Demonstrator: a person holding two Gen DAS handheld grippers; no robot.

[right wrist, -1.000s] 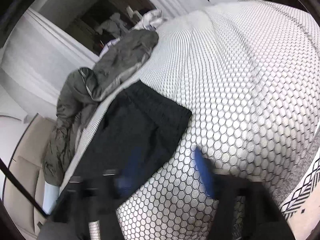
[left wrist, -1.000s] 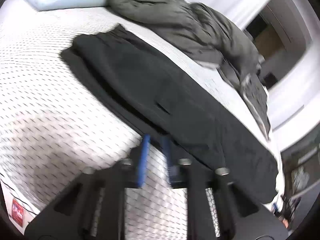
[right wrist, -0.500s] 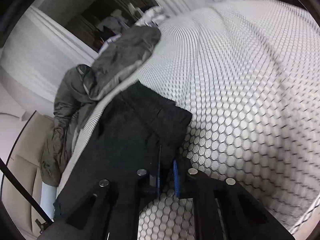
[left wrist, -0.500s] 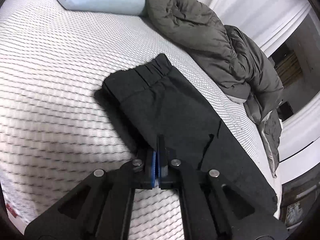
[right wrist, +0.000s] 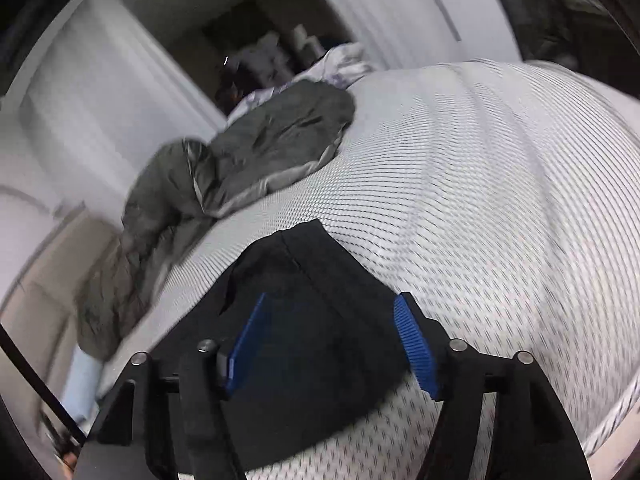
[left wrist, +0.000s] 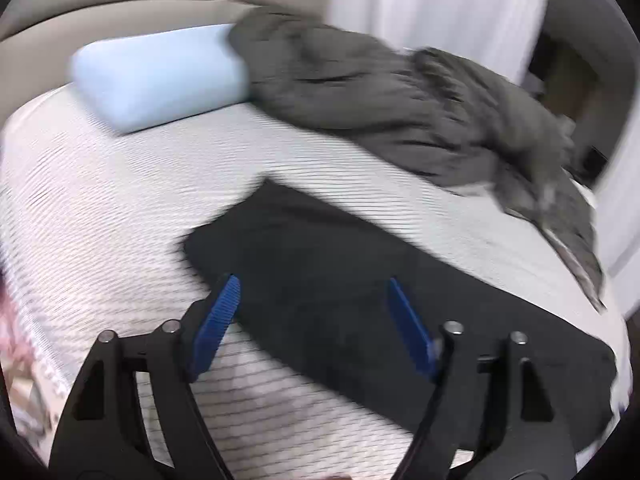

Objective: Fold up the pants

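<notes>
Both of your grippers have just let go. Half a second ago each pair of blue ribbed pads was pinched together at the near edge of the long black fabric pants [left wrist: 360, 280]; now the left gripper [left wrist: 314, 320] stands with its jaws spread wide and nothing between them, and the right gripper [right wrist: 334, 340] is likewise released, its pads apart over the cloth without clasping it. Both views are blurred, so you appear to be pulling back from the garment.

The pants lie flat on the white honeycomb-textured mattress [left wrist: 100, 220], folded lengthwise into one narrow band. One end reaches toward the pale blue rectangular pillow [left wrist: 160, 76]; the band runs away from the pillow alongside the crumpled grey quilted duvet [left wrist: 420, 112], with a strip of bare mattress between them. In the right view the other end of the pants [right wrist: 304, 312] sits just under your open jaws, its seam visible, and the same duvet [right wrist: 240, 160] lies beyond it.

I take the release to mean the lengthwise fold is set down. What remains, by my judgement, is the crosswise fold: you would need to grip one end and carry it over toward the other. The cloth looks limp, so expect the layers to slide unless both are caught in the pinch.
</notes>
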